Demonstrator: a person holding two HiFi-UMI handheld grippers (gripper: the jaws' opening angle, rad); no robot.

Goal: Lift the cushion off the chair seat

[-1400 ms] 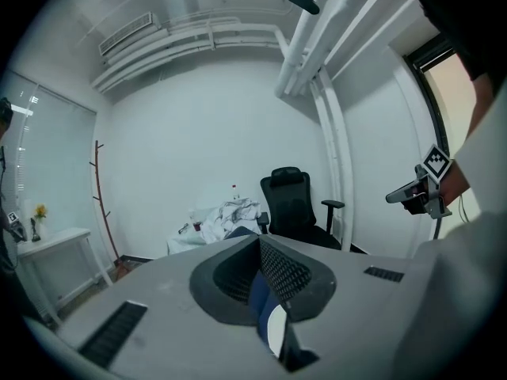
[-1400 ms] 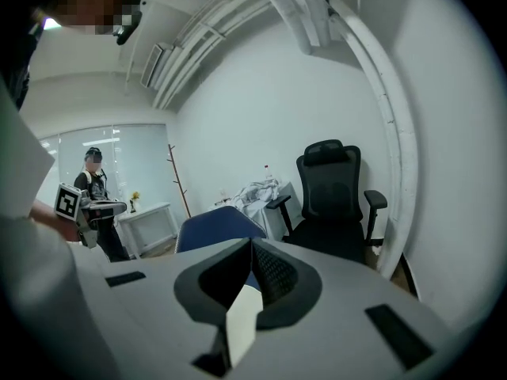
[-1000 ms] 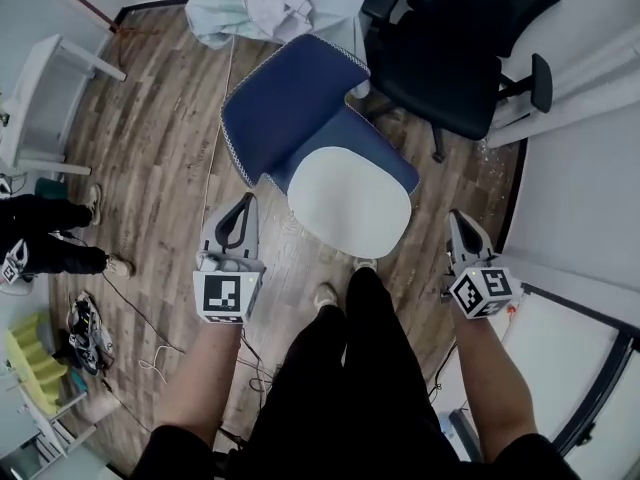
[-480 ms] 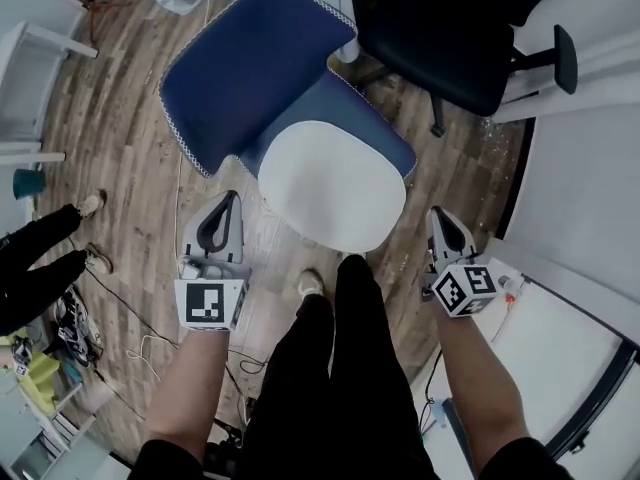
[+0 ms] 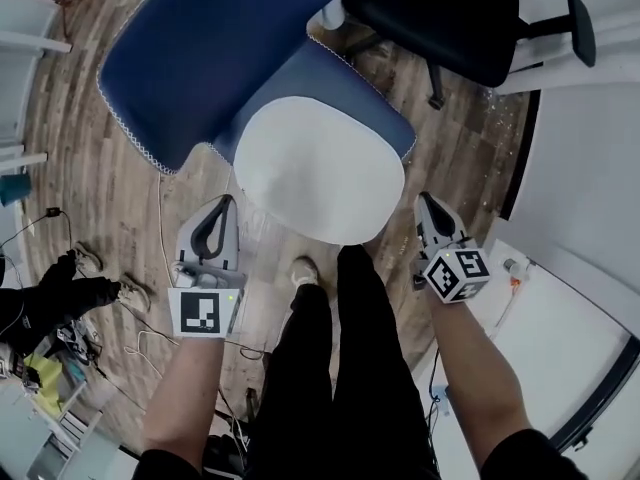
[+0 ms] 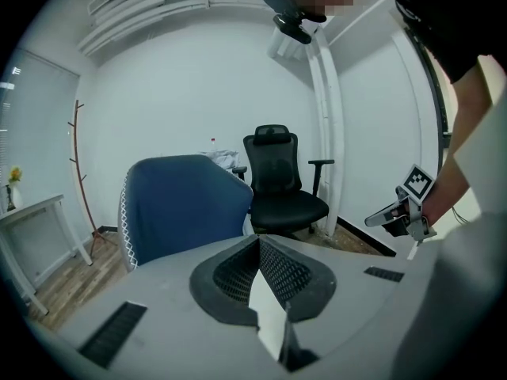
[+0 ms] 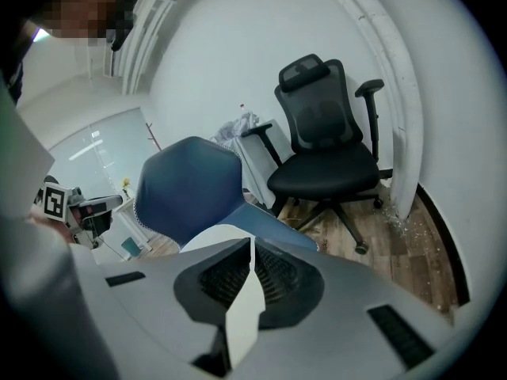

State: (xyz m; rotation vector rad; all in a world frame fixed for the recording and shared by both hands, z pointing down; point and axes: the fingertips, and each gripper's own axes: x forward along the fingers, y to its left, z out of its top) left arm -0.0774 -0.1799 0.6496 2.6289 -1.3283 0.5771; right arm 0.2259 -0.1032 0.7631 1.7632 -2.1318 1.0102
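The white cushion lies flat on the seat of the blue chair. It covers most of the seat, and its rounded front edge faces the person's legs in black trousers, who stands right up against the chair.

The person holds one tool on either side of that front edge. The left gripper points at the cushion's left front corner and sits near it, with a strip of floor showing between them. Its jaws are pressed together with nothing in them. The right gripper is near the right front corner, also clear of the cushion, and its jaws are likewise closed tight and empty. In the right gripper view a pale sliver of the cushion shows just past the closed tips.

A black office chair stands behind the blue one on the wooden floor. Off to the left, someone else's legs and shoes poke into view beside some loose cables. A thin coat stand leans by the far wall, next to a small white table.
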